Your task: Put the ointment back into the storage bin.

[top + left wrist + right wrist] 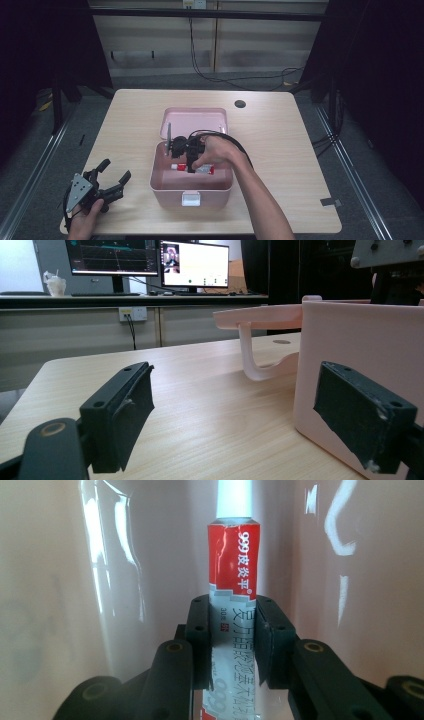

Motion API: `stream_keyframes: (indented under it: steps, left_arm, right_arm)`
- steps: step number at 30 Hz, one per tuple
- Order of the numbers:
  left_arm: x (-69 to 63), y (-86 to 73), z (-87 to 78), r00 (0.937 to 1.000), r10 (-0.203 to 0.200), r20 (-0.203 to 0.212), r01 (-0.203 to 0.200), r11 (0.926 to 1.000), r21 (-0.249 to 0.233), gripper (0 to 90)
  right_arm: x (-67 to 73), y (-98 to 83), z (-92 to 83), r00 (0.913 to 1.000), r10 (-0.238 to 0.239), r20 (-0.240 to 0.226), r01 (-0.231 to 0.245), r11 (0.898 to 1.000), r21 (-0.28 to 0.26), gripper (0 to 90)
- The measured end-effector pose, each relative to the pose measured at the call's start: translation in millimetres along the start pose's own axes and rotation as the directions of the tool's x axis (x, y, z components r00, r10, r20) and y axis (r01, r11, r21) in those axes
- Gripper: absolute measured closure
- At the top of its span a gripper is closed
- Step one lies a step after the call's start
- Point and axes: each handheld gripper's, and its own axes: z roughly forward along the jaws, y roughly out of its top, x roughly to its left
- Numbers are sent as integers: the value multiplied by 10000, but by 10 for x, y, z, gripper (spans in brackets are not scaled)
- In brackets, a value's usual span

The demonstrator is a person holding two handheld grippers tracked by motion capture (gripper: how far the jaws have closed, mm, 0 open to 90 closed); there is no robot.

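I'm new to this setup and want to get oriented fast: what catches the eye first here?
An open pink plastic box sits mid-table on the light wooden table, lid tipped back. Inside it, the right gripper is shut on a red, white and silver ointment tube against the box's glossy pink inside. At the table's near left corner, the left gripper rests open, holding nothing.

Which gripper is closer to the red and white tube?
Right. The right gripper is clamped on the tube inside the pink box; the left gripper rests outside, beside the box.
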Motion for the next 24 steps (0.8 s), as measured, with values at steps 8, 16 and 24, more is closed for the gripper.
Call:
stream_keyframes:
  steps: [8,16,24]
  left_arm:
    - [2,1,-4,10000,42,17,-42,10000,29,157]
    - [-1,0,-2,10000,-10,67,10,10000,8,157]
    - [-4,-1,-1,10000,-46,60,46,10000,-20,157]
  right_arm:
    - [9,23,100,9999,-126,57,126,9999,78,715]
    - [5,36,162,9999,-135,-25,136,9996,242,715]
    - [3,47,209,9999,-70,103,66,9993,370,715]
